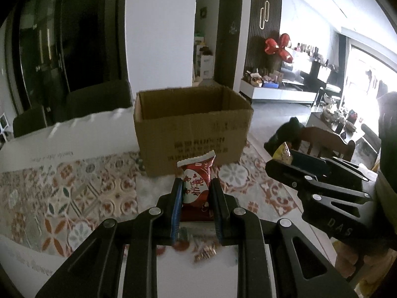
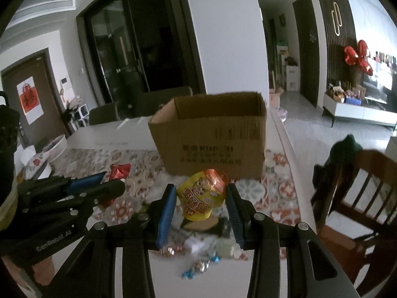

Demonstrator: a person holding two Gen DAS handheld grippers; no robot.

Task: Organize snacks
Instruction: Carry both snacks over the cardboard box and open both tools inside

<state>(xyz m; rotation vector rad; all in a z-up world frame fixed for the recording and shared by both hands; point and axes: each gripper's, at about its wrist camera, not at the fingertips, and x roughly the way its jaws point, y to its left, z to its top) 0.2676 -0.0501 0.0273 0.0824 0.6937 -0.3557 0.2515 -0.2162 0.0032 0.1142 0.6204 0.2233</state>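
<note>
My left gripper (image 1: 195,186) is shut on a red snack packet (image 1: 197,183) with white writing, held upright above the table. My right gripper (image 2: 201,193) is shut on a yellow and orange snack pouch (image 2: 202,195), also held off the table. An open brown cardboard box (image 1: 191,126) stands just beyond both packets; the right wrist view shows the same cardboard box (image 2: 213,134) a little to the right. Each gripper shows in the other's view: the right gripper (image 1: 285,159) at the right, the left gripper (image 2: 109,181) at the left. Loose wrapped sweets (image 2: 198,263) lie below.
A patterned table mat (image 1: 74,193) covers the white table (image 1: 62,139). A wooden chair (image 2: 359,198) with dark cloth over its back stands off the table's right edge. Dark chairs (image 1: 99,99) stand behind the table. A white bowl (image 2: 55,146) sits at the far left.
</note>
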